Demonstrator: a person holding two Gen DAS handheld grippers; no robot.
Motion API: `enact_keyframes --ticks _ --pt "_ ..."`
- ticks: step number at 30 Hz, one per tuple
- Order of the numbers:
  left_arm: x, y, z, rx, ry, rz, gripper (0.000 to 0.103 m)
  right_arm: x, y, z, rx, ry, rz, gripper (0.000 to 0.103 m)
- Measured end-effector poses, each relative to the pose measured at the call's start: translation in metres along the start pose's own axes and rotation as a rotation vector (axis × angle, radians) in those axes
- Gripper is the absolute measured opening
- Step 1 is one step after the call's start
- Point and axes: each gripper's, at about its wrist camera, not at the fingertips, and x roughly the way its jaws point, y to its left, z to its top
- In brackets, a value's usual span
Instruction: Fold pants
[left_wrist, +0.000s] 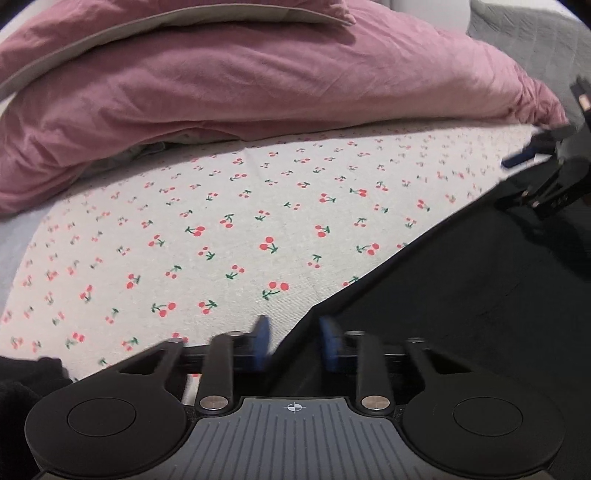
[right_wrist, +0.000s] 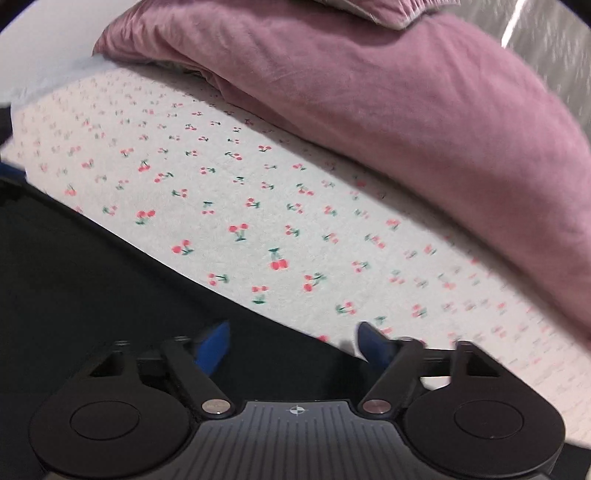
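Observation:
Black pants (left_wrist: 461, 295) lie flat on a cherry-print bed sheet (left_wrist: 221, 221), with one straight edge running diagonally up to the right. My left gripper (left_wrist: 296, 339) sits low at a corner of that edge. Its blue pads stand a narrow gap apart, one over the sheet and one over the cloth, and they are not pressing on it. In the right wrist view the pants (right_wrist: 92, 277) fill the lower left. My right gripper (right_wrist: 293, 343) is open about halfway and straddles their edge. It also shows in the left wrist view as the right gripper (left_wrist: 535, 177), far along the same edge.
A bulky pink duvet (left_wrist: 258, 92) is heaped along the back of the bed, and the same pink duvet (right_wrist: 406, 110) lies close behind the pants' edge. A grey blanket (left_wrist: 535, 37) lies at the far right. The sheet (right_wrist: 221, 184) between pants and duvet is bare.

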Motion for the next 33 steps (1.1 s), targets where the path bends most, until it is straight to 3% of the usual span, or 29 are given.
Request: enact_keyframes --ticks 1,2,4,9,16,20,21,23,24,25,27,33 --pt "0.000 0.001 0.000 -0.023 -0.002 -0.003 0.011 -0.001 -0.001 0.000 0.016 0.004 0.045 0.035" --pt "0.001 0.002 0.001 -0.040 -0.004 -0.004 0.007 -0.001 0.001 0.000 0.021 0.006 0.075 0.028" --pt "0.000 0.000 0.001 -0.059 -0.015 0.004 0.002 -0.002 0.011 0.002 -0.006 0.023 0.089 0.000" --pt "-0.014 -0.018 0.002 -0.061 -0.064 0.081 0.000 -0.025 0.037 0.002 -0.100 -0.002 -0.020 0.000" --pt "-0.068 -0.030 0.001 -0.105 -0.159 0.073 0.000 -0.113 0.027 -0.015 -0.043 -0.130 -0.063 0.000" --pt "-0.106 -0.050 -0.005 -0.109 -0.219 0.063 0.000 -0.147 0.016 -0.024 0.057 -0.146 -0.051 0.000" --pt "-0.116 -0.056 -0.009 -0.106 -0.234 0.059 0.000 -0.152 0.012 -0.028 0.098 -0.140 -0.043 0.005" --pt "-0.133 -0.068 -0.018 -0.109 -0.256 0.047 0.000 -0.163 0.005 -0.035 0.174 -0.144 -0.030 0.028" --pt "-0.141 -0.074 -0.023 -0.108 -0.264 0.039 0.000 -0.170 0.000 -0.041 0.211 -0.154 -0.026 0.048" --pt "-0.148 -0.081 -0.031 -0.103 -0.270 0.030 0.000 -0.175 -0.005 -0.047 0.250 -0.158 -0.021 0.059" --pt "-0.161 -0.094 -0.048 -0.093 -0.270 0.005 0.000 -0.179 -0.012 -0.058 0.314 -0.145 -0.015 0.066" --pt "-0.170 -0.120 -0.104 -0.123 -0.231 -0.024 0.000 -0.169 -0.041 -0.102 0.587 -0.097 0.022 0.066"
